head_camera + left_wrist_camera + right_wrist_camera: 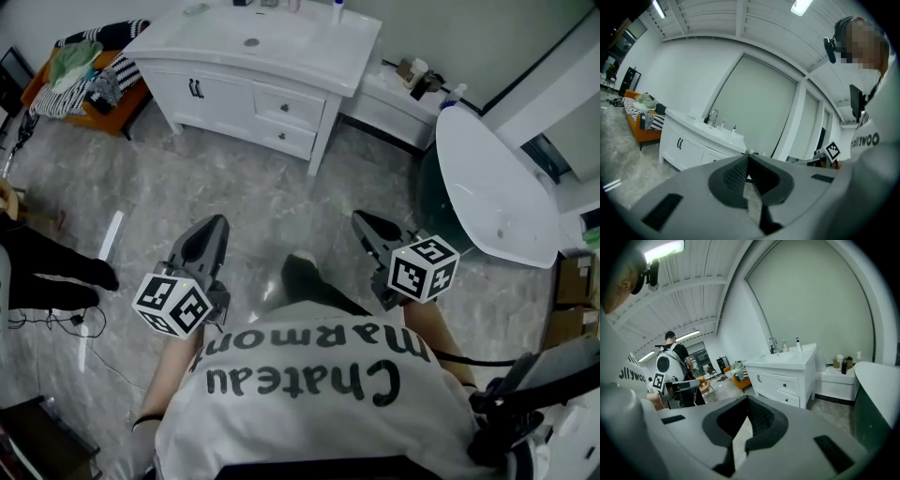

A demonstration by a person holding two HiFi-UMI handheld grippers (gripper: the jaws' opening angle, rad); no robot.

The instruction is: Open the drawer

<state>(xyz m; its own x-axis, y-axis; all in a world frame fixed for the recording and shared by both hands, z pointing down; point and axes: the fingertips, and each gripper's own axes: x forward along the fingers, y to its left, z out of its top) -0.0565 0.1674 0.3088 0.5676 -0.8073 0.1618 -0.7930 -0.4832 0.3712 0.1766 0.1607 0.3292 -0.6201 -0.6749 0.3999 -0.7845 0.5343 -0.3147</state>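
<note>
A white vanity cabinet [253,56] stands across the room, at the top of the head view. Its two stacked drawers [289,106] with small dark knobs sit right of a pair of doors [196,89], and both drawers look closed. The left gripper [217,225] and right gripper [362,219] are held low in front of the person, far from the cabinet, pointing towards it. Both are shut with nothing between the jaws. The left gripper view shows the shut tips [747,153] below the vanity [689,140]. The right gripper view shows its tips [746,398] below the drawers [787,386].
An orange sofa [84,103] piled with clothes stands left of the vanity. A low white stand [398,108] with bottles is to its right, then a white bathtub [492,183]. A person's legs [47,272] and floor cables are at the left. Another person [675,366] stands behind.
</note>
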